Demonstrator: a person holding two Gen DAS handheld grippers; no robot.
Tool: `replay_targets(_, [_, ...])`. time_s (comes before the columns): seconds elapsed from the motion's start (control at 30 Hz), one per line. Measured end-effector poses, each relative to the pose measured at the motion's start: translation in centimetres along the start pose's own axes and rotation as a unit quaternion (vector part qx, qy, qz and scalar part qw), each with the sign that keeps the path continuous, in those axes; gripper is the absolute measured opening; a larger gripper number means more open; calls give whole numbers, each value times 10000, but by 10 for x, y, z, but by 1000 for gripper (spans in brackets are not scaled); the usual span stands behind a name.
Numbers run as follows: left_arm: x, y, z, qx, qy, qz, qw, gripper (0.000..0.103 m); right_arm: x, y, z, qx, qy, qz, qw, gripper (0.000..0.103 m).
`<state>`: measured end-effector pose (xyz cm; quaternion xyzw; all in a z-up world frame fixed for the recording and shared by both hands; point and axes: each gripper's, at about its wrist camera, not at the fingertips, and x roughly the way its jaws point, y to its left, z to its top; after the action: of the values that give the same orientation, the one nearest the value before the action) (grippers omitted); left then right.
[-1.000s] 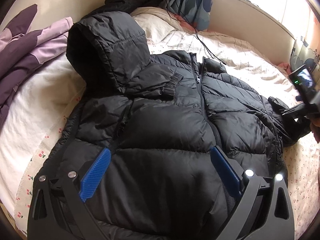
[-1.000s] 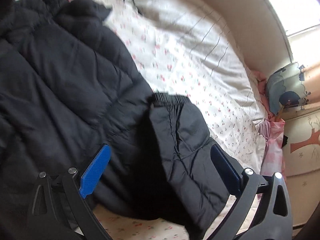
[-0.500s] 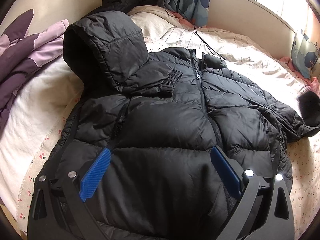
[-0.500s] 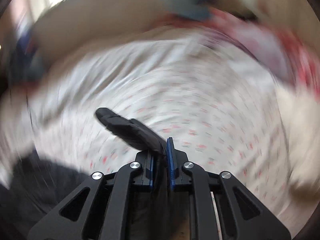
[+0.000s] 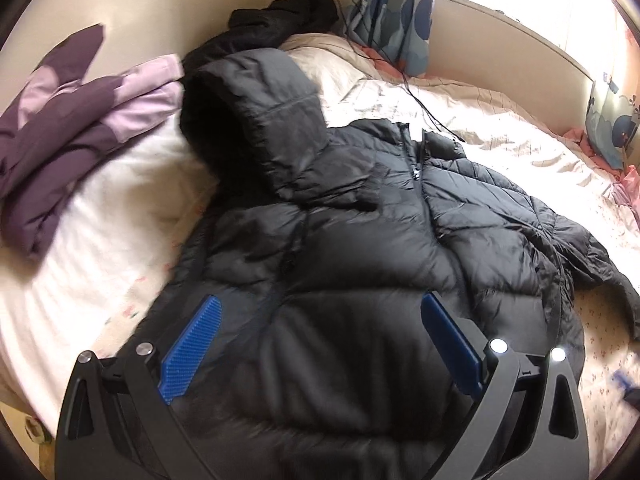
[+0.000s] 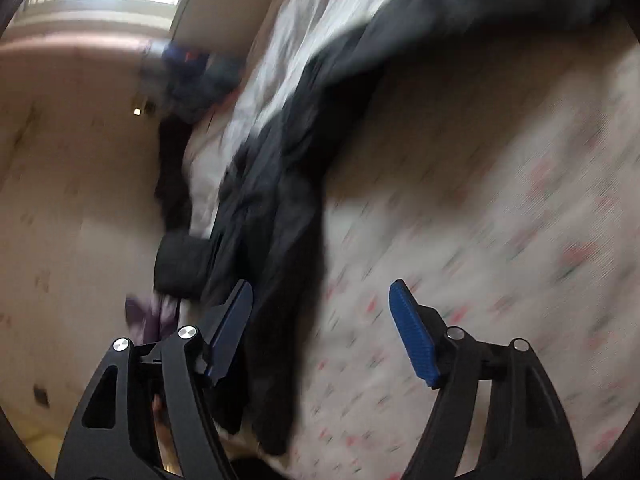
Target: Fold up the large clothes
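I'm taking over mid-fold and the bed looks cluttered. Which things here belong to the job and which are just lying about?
Part of the job:
- black puffer jacket, spread on the bed sheet
- left gripper, open over its hem
- right gripper, open by the jacket's edge

Lying about:
- purple quilt
- dark garment by the wall
- charger cable
- curtain

Black jacket [image 5: 360,248] under the left gripper [image 5: 318,344] is quilted puffy cloth with a slight sheen. Gripper pads [image 5: 192,354] look like ridged blue plastic on matt black arms. Bedsheet [image 6: 500,200] under the right gripper [image 6: 324,320]: soft floral cotton-looking cloth.
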<state>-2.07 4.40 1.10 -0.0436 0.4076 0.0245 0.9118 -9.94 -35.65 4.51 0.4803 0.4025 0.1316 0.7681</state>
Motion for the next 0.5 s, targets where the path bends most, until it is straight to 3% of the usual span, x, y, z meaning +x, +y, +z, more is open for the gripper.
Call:
replay_targets(0.07, [-18,23,-13,-176,-10,4,9998,96,55,35,-36,-305,739,256,9965,68])
replay_targets(0.13, [-36,54,-32,-301,107,-11,9995,96,111,66,-61,-621,1434,243,9874,68])
replay_targets(0.2, [-49,77,-48,-245,210,203,9993,96,148,78,-75,-740,1696,34,9827,68])
replay_targets(0.23, [-56,91,-55,-237,241,345,9988,96,163,85,-81,-831,1772,13,9807,59])
replay_targets(0.27, [-61,102,-59,-259,257,406,9985,96,174,90,-85,-943,1728,88,9804,45])
replay_targets(0.3, [-70,119,-63,-332,278,467,9980,96,180,94,-86,-935,1663,192,9814,15])
replay_targets(0.37, [-83,141,-66,-479,251,516,9972,96,174,103,-84,-817,1446,567,9845,9])
replay_targets(0.43, [-99,156,-65,-556,176,568,9967,96,148,124,-84,-1146,1166,713,9840,7])
replay_targets(0.5, [-113,163,-61,-548,61,546,9970,96,96,146,-71,-1398,824,974,9819,7])
